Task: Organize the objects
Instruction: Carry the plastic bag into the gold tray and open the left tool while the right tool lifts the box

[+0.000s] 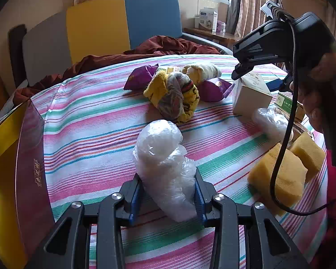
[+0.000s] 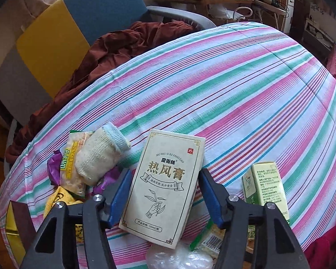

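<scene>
At six o'clock on your striped cloth (image 1: 96, 121), left tongs (image 1: 168, 192) pinch a crumpled clear plastic bag (image 1: 165, 163), soft, slippery; right tongs (image 2: 163, 197) straddle, unpressed, a stiff cream carton (image 2: 165, 186): grip its long edges.

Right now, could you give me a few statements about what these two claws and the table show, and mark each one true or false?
1. The left claw is closed on a crumpled clear plastic bag. True.
2. The cream box between the right claw fingers is plain, with no print. False: it bears Chinese text and a hand-and-sprig drawing.
3. The tablecloth is striped. True.
4. The sponges are blue. False: they are yellow.
</scene>
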